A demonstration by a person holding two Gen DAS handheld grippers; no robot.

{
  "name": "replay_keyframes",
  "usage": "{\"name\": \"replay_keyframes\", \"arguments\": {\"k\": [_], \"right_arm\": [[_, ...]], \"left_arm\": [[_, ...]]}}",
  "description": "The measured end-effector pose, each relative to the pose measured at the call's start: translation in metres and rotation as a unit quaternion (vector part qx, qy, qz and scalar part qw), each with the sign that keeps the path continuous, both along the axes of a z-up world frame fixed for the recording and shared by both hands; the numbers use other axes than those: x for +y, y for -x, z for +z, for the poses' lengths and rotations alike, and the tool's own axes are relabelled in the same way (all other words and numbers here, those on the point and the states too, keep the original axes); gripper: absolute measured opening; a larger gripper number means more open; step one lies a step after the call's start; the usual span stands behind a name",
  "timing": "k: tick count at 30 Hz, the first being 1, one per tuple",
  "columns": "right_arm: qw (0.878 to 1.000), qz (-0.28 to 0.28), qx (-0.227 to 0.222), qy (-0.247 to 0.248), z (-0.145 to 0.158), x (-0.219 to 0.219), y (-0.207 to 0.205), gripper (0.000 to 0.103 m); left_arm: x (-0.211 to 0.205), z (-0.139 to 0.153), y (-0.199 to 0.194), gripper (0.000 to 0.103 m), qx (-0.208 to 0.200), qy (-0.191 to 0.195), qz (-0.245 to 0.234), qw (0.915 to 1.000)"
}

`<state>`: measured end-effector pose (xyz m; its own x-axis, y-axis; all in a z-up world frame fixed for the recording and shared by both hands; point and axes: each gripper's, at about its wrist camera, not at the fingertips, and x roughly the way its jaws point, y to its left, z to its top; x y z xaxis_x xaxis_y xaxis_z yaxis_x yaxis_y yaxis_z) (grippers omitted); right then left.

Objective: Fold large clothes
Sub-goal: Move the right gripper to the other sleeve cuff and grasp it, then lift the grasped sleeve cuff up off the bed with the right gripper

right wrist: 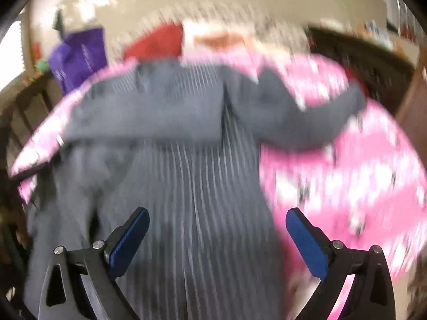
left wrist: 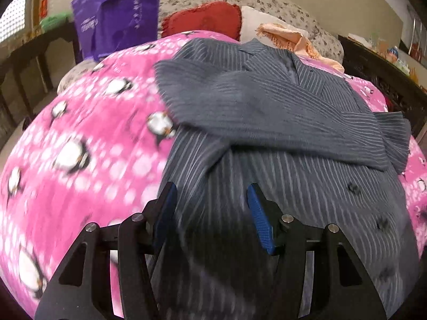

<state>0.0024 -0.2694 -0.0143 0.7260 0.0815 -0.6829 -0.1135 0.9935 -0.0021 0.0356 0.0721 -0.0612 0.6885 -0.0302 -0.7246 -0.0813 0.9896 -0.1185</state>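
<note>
Jacket [left wrist: 280, 122] on blanket [left wrist: 88, 122], sleeve crossed; left gripper [left wrist: 212, 213], right gripper [right wrist: 217, 236] spread, empty. Pinch hem corners evenly, fold upward.

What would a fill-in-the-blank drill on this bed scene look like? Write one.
1. The grey striped jacket lies on a ____ blanket printed with penguins.
2. One sleeve is folded ____ the jacket's front.
3. The cushion behind the blanket is ____.
4. Nothing is held between the fingers of the left gripper; they stand ____.

Missing words: pink; across; red; open
</note>
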Motion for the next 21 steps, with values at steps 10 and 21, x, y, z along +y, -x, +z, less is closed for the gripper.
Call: {"name": "replay_keyframes", "arguments": {"k": [10, 21], "right_arm": [[0.987, 0.143, 0.002, -0.073, -0.011, 0.035, -0.113, 0.015], [0.991, 0.051, 0.088, -0.085, -0.039, 0.006, -0.154, 0.013]], "left_arm": [[-0.009, -0.019, 0.025, 0.064, -0.008, -0.003, 0.002, 1.0], [-0.006, -0.023, 0.02, 0.065, -0.018, -0.003, 0.006, 0.9998]]}}
